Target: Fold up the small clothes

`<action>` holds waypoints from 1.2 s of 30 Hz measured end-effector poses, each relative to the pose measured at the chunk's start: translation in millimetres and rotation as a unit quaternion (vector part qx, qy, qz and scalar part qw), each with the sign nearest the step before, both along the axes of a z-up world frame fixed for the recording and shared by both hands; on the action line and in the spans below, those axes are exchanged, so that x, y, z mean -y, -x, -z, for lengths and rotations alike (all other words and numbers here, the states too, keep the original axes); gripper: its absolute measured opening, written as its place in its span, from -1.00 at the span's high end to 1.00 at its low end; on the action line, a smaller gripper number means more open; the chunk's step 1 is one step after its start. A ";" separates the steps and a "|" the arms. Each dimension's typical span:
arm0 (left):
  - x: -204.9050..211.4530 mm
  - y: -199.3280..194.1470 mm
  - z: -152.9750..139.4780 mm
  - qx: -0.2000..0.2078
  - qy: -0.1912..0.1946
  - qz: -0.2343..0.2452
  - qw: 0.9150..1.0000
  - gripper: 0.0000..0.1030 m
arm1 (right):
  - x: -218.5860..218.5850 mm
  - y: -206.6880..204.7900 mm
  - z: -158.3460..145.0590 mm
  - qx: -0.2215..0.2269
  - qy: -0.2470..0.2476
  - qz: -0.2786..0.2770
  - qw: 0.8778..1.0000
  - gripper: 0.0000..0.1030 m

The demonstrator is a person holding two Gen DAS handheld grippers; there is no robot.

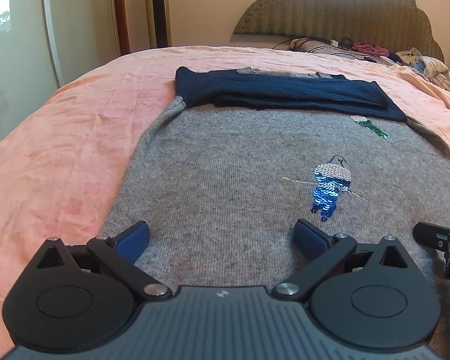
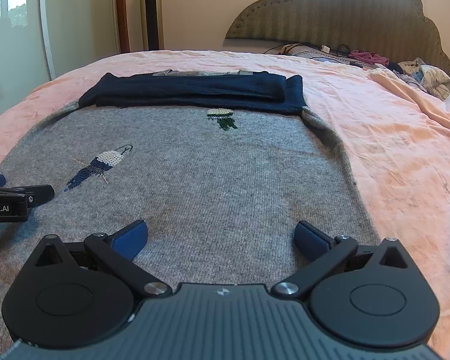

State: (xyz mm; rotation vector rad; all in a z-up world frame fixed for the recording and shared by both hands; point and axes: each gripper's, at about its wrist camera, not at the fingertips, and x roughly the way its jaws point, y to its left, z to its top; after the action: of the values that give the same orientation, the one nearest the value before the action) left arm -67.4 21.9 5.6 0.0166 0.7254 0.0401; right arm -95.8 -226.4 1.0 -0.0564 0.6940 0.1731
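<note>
A small grey knit sweater (image 1: 225,162) (image 2: 195,174) lies flat on the pink bedspread, with sequin figures (image 1: 330,189) (image 2: 99,165) on its front. Its navy sleeves (image 1: 285,93) (image 2: 195,90) are folded across the far end. My left gripper (image 1: 222,237) hovers open over the sweater's near left part, nothing between its blue pads. My right gripper (image 2: 222,237) stands open over the near right part, likewise with nothing between its pads. Each gripper shows at the edge of the other's view, the right gripper (image 1: 441,240) and the left gripper (image 2: 15,195).
The pink bedspread (image 1: 60,150) (image 2: 405,150) covers the bed on both sides of the sweater. A pile of clothes (image 1: 420,63) (image 2: 420,72) and cables lies by the padded headboard (image 1: 330,9). A tower fan (image 1: 157,6) and a door stand beyond the bed's far left.
</note>
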 end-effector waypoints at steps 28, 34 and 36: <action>1.6 3.5 -0.1 0.000 -0.004 -0.004 1.000 -1.00 | -0.2 0.3 0.0 0.000 0.000 0.000 1.000 -1.00; 4.5 20.5 -2.2 -0.006 -0.016 0.007 1.000 -1.00 | -0.9 3.7 -1.2 -0.004 0.002 0.007 1.000 -1.00; 5.2 29.4 -2.5 -0.007 -0.019 0.018 1.000 -1.00 | -0.7 8.5 -2.7 -0.010 0.000 0.013 1.000 -1.00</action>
State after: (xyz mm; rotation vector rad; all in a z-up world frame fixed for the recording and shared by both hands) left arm -96.9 16.7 8.0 0.0669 0.7375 0.0200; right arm -104.3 -225.7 3.7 -0.0463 0.7148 0.1481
